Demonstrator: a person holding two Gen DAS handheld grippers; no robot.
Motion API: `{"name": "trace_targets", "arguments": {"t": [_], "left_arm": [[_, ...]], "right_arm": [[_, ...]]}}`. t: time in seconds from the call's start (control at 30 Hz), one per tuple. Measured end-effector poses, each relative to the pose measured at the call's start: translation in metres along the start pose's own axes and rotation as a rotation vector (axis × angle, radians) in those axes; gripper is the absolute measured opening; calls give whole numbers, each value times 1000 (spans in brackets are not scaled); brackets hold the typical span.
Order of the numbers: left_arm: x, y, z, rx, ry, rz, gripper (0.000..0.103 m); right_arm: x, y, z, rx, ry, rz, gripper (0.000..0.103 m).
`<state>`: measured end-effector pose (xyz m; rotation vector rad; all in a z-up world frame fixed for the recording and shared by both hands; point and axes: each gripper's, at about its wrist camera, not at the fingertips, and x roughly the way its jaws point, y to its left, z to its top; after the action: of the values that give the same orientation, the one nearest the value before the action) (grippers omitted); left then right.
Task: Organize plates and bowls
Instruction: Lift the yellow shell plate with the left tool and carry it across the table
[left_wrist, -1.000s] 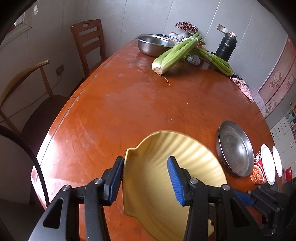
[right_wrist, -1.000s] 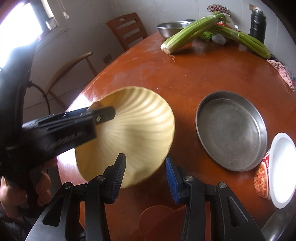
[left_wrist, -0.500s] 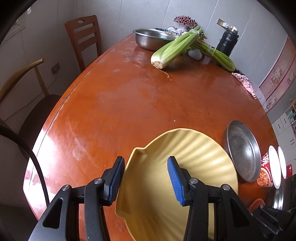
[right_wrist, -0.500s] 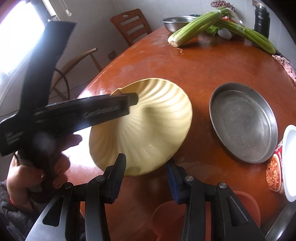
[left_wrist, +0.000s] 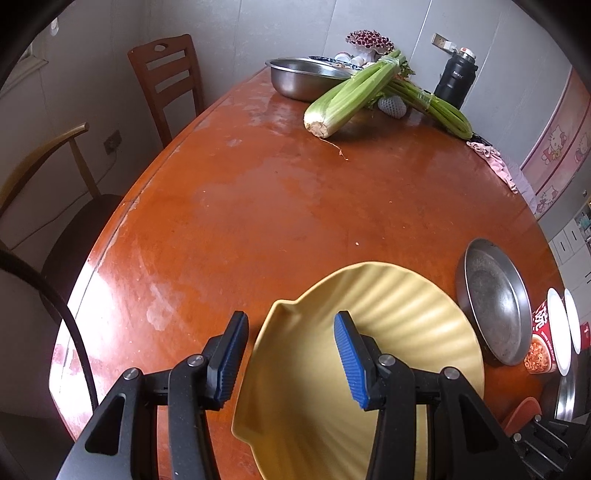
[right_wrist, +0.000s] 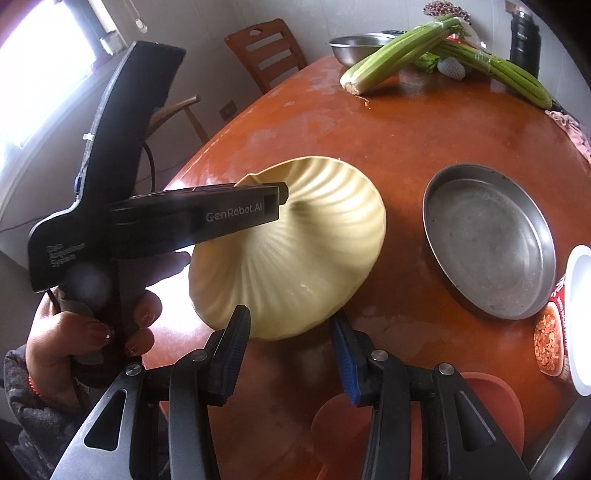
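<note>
Currently: left tool (left_wrist: 291, 315) is pinching the yellow shell plate (left_wrist: 406, 332) at its hinge end, with one pad inside the dish and one outside the rim. The plate is tilted steeply over the near part of the surface (left_wrist: 258, 206). Its low edge is close to the wood, can't tell if it touches. Right tool (right_wrist: 289, 317) has its jaws opening and nothing gripped. The plate's low edge shows just past the tips, and I can make out no pad contact. An orange dish (right_wrist: 491, 406) sits below the right tool. A steel pan (left_wrist: 495, 302) lies flat just right of the plate, with a noodle cup (left_wrist: 546, 343) beside it. Celery (left_wrist: 351, 96) and a steel bowl (left_wrist: 295, 77) are at the far end.
</note>
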<state>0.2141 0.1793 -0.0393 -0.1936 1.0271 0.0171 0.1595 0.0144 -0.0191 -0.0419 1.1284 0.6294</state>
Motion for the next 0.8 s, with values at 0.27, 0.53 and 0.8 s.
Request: {"name": "trace_targets", "arguments": {"t": [0.27,0.53,0.8], "left_arm": [[-6,2,2,7,-24,12,51],[-19,5,2,-13,-62,36,55],[-50,2,-3,-21,-124,46,60]], "right_arm": [[-8,-2,-6,-1,-23,-17,49],[-20,-9,-11,9,-54,-29,50],[-39,-11,-14,-4,-113,-44,51]]}}
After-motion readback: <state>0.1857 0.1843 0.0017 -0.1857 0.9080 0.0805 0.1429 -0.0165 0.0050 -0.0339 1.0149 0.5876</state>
